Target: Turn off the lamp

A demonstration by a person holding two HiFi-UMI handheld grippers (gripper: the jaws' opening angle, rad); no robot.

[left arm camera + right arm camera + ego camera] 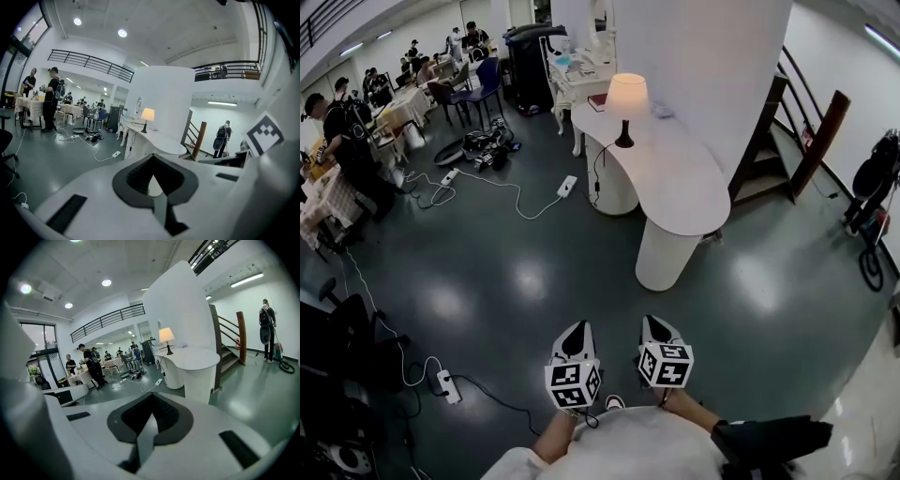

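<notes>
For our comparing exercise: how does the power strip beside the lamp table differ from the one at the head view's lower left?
The table-side power strip lies near a pedestal of the white table; the lower-left power strip lies far from it, nearer the person. The first trails a white cable; the second also has a dark one. Both are white and lie on the dark floor.

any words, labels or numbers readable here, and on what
None can be read.
Cubes on the left tongs and right tongs: black-and-white square patterns, no letters.
Red book on the table: too small to read.
On the lamp: no label shows.
</notes>
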